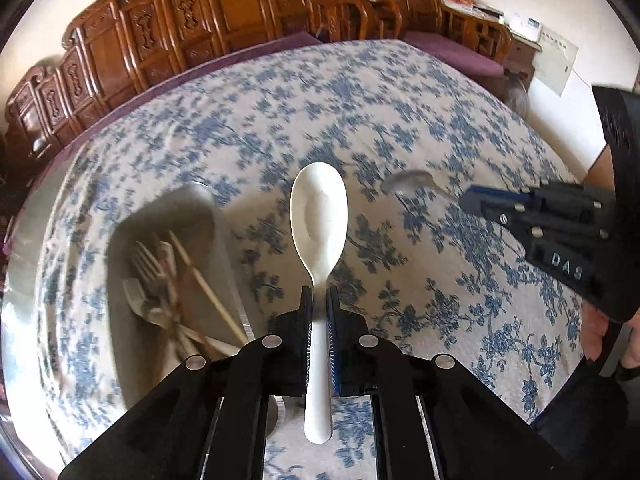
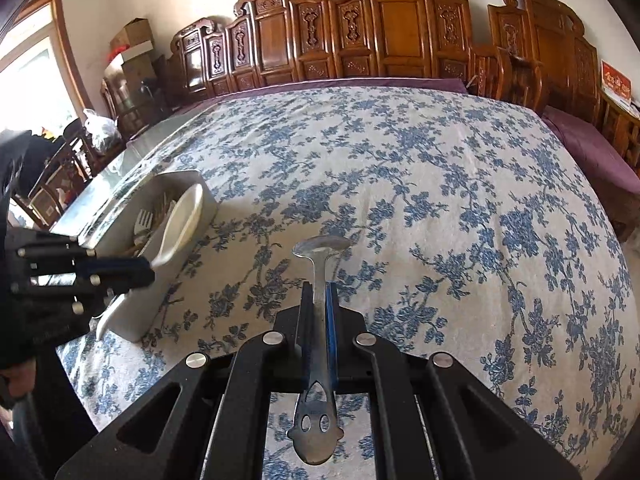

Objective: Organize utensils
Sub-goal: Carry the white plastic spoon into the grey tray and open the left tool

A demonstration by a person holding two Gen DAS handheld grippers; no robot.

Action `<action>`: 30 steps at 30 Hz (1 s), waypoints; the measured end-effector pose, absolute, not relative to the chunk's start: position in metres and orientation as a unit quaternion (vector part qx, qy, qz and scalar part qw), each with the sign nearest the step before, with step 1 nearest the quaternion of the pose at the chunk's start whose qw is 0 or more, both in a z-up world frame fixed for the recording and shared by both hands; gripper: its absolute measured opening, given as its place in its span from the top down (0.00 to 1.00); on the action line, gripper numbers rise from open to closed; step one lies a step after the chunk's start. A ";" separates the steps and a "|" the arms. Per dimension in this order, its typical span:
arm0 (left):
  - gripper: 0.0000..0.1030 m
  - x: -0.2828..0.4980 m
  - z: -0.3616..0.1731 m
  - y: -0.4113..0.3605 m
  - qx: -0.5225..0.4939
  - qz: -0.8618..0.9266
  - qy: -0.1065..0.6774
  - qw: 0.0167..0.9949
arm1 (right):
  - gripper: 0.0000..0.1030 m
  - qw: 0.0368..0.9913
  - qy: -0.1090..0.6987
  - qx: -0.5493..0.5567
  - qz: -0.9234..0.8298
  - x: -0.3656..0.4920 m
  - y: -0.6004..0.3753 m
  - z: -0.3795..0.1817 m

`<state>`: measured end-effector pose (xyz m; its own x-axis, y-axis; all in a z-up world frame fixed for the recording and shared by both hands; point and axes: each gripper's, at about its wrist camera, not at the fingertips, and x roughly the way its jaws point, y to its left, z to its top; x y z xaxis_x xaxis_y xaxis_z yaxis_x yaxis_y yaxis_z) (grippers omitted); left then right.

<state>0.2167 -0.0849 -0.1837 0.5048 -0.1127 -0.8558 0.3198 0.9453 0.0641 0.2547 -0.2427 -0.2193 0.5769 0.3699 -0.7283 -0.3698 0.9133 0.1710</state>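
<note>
Utensils are being sorted into the gray box on the flowered tablecloth. The left gripper squeezes the white spoon by its handle, bowl pointing forward, beside the box, likely ready to drop in. The right gripper pinches the metal spoon above the cloth. Forks and what look like chopsticks, blurry, already lie inside.

The white spoon looks smooth, glossy plastic or ceramic — which, I cannot tell. The metal spoon is dull steel; matt floral cloth lies beneath — carved chairs are varnished wood.
</note>
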 end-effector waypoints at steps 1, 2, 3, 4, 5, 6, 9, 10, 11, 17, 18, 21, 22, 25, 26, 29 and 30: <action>0.94 0.217 -0.181 -0.082 0.107 -0.123 0.479 0.862 | 0.93 0.888 0.409 -0.001 0.210 0.254 -0.241 -0.218; 0.94 0.219 -0.179 -0.079 0.106 -0.120 0.478 0.864 | 0.93 0.888 0.407 -0.002 0.213 0.253 -0.238 -0.216; 0.94 0.219 -0.177 -0.075 0.105 -0.116 0.476 0.866 | 0.93 0.889 0.404 -0.002 0.216 0.252 -0.236 -0.214; 0.94 0.220 -0.175 -0.071 0.104 -0.113 0.474 0.867 | 0.93 0.889 0.403 -0.001 0.218 0.252 -0.235 -0.212; 0.94 0.221 -0.173 -0.066 0.101 -0.108 0.473 0.869 | 0.93 0.889 0.401 0.000 0.222 0.251 -0.232 -0.211; 0.94 0.221 -0.172 -0.062 0.098 -0.105 0.472 0.870 | 0.93 0.889 0.400 0.000 0.224 0.250 -0.231 -0.209; 0.94 0.225 -0.172 -0.050 0.090 -0.094 0.472 0.872 | 0.93 0.889 0.395 -0.002 0.231 0.248 -0.224 -0.206; 0.94 0.225 -0.172 -0.045 0.087 -0.090 0.471 0.873 | 0.93 0.889 0.394 -0.002 0.233 0.248 -0.223 -0.205; 0.94 0.227 -0.172 -0.039 0.083 -0.085 0.471 0.874 | 0.93 0.889 0.393 -0.002 0.235 0.247 -0.222 -0.204; 0.94 0.236 -0.184 -0.012 0.067 -0.059 0.482 0.872 | 0.93 0.888 0.391 -0.002 0.240 0.246 -0.219 -0.203; 0.94 0.237 -0.188 -0.009 0.063 -0.055 0.486 0.870 | 0.93 0.888 0.392 -0.001 0.239 0.246 -0.219 -0.204; 0.94 0.241 -0.197 -0.003 0.055 -0.050 0.495 0.866 | 0.93 0.888 0.393 0.001 0.239 0.247 -0.220 -0.204; 0.94 0.242 -0.200 -0.002 0.053 -0.048 0.498 0.864 | 0.93 0.888 0.393 0.001 0.239 0.246 -0.220 -0.204; 0.94 0.245 -0.210 -0.001 0.048 -0.046 0.508 0.859 | 0.93 0.887 0.394 0.001 0.240 0.246 -0.219 -0.204; 0.94 0.246 -0.212 -0.001 0.048 -0.045 0.510 0.858 | 0.93 0.887 0.395 0.001 0.240 0.247 -0.219 -0.205; 0.94 0.247 -0.219 -0.003 0.046 -0.047 0.518 0.853 | 0.93 0.887 0.396 0.000 0.239 0.246 -0.219 -0.206; 0.93 0.248 -0.219 -0.003 0.046 -0.047 0.519 0.852 | 0.93 0.887 0.396 0.000 0.238 0.246 -0.219 -0.206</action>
<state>0.2476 -0.0028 -0.2195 0.4565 -0.0324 -0.8892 0.1284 0.9913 0.0299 0.2460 -0.2193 -0.2061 0.5725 0.4227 -0.7026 -0.4229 0.8863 0.1886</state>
